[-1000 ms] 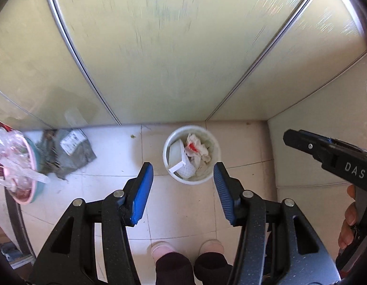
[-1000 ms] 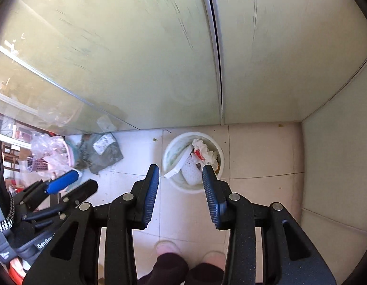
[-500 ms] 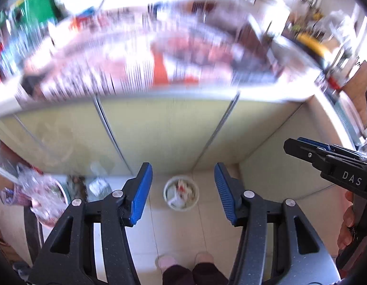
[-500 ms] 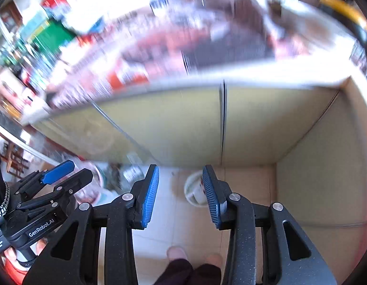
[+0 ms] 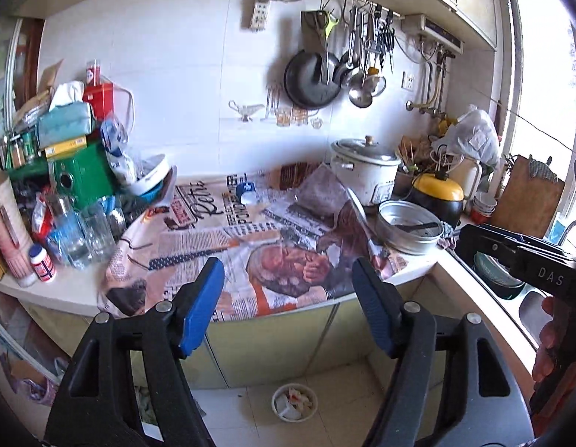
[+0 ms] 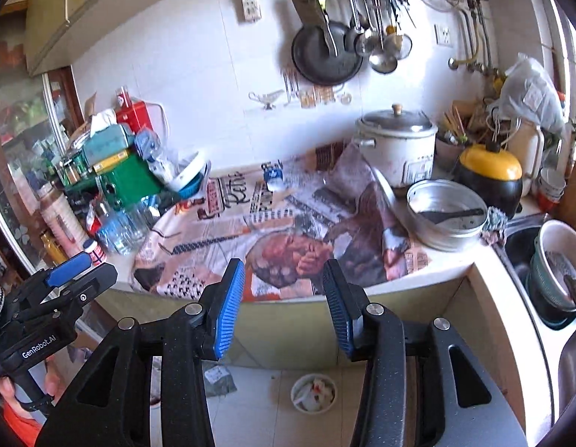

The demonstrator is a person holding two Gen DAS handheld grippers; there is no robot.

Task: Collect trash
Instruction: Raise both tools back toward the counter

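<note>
A white trash bin [image 5: 294, 401] with crumpled paper stands on the floor below the counter; it also shows in the right wrist view [image 6: 314, 393]. Newspaper sheets [image 5: 265, 246] cover the countertop, also seen in the right wrist view [image 6: 288, 231]. A small blue-and-white crumpled item [image 5: 247, 192] lies on the paper near the wall. My left gripper [image 5: 288, 298] is open and empty, held in the air before the counter edge. My right gripper [image 6: 284, 298] is open and empty, level with it.
A rice cooker [image 5: 364, 164], a metal bowl [image 5: 409, 226] and a yellow-black pot [image 5: 438, 193] stand at the right. Jars, glasses and boxes [image 5: 64, 186] crowd the left. A sink with a basin [image 6: 556, 272] lies far right. Pans hang on the wall [image 5: 314, 78].
Both grippers have swung up from looking down at the bin and cabinet doors to facing the countertop. The bin now sits small at the bottom. Both stay open.
</note>
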